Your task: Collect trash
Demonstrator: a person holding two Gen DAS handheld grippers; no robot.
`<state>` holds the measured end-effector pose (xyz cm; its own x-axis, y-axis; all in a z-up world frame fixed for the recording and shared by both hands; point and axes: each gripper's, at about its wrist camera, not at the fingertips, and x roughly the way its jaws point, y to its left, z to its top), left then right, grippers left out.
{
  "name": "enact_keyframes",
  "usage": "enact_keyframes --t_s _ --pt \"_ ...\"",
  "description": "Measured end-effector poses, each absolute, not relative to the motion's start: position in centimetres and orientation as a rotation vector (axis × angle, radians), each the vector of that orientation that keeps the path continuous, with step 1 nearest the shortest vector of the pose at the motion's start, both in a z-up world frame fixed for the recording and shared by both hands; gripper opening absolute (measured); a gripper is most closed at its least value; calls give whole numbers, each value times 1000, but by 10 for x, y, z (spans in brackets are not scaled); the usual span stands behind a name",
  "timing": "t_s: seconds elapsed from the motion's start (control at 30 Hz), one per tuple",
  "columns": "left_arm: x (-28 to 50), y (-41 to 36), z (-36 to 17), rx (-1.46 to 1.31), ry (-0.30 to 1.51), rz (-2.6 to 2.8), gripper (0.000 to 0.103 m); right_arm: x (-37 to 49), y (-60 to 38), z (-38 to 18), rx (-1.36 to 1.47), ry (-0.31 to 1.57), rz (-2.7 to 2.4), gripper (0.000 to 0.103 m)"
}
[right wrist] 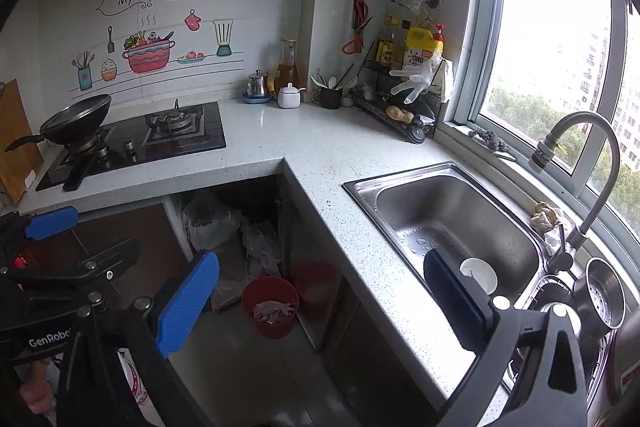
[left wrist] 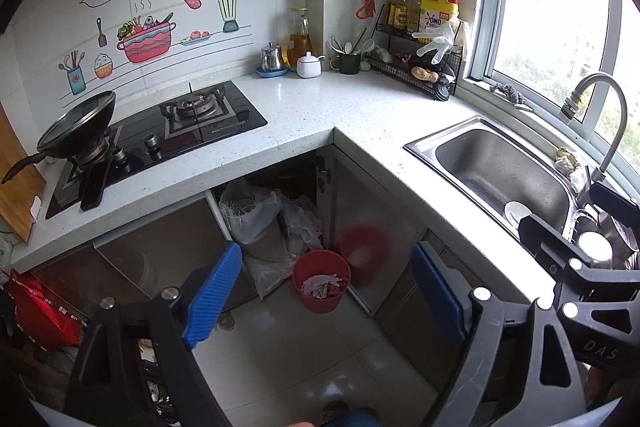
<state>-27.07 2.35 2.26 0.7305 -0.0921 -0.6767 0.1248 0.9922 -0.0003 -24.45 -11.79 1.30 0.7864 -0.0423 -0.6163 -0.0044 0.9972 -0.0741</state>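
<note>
Down on the floor, in the corner where the two cabinet runs met, stood our red bin (left wrist: pixel 321 281), with crumpled pinkish scraps (left wrist: pixel 322 285) already lying in it. We held both tongs high above the kitchen, well apart from everything. Our left gripper (left wrist: pixel 326 301) had its blue pads spread wide with nothing between them, and our right gripper (right wrist: pixel 320 305) was likewise agape and empty.

We judged that we were between pickups: some trash was in the bin, and we were looking for the next piece. The white counter (left wrist: pixel 320 107) looked bare of loose litter. The likeliest candidates were the clear plastic glove (left wrist: pixel 438 41) draped over the wire rack (left wrist: pixel 416 75) by the window, and the crumpled rag or wrapper (left wrist: pixel 565 158) on the ledge behind the sink (left wrist: pixel 496 163), though we could not tell whether either was really rubbish.

Reaching the glove would call for a long move over the counter with the jaws kept wide, then a light pinch on limp film. The bottles on the rack stood close behind it, and the curved tap (right wrist: pixel 576 155) crowded the way to the rag. Bags in the open cabinet (left wrist: pixel 260 215) sat just behind the bin.
</note>
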Motion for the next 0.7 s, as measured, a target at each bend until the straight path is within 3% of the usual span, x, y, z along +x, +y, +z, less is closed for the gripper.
enact_keyframes --t_s 0.7 --pt "-272 15 27 66 726 -97 85 -246 -122 15 -54 685 -12 102"
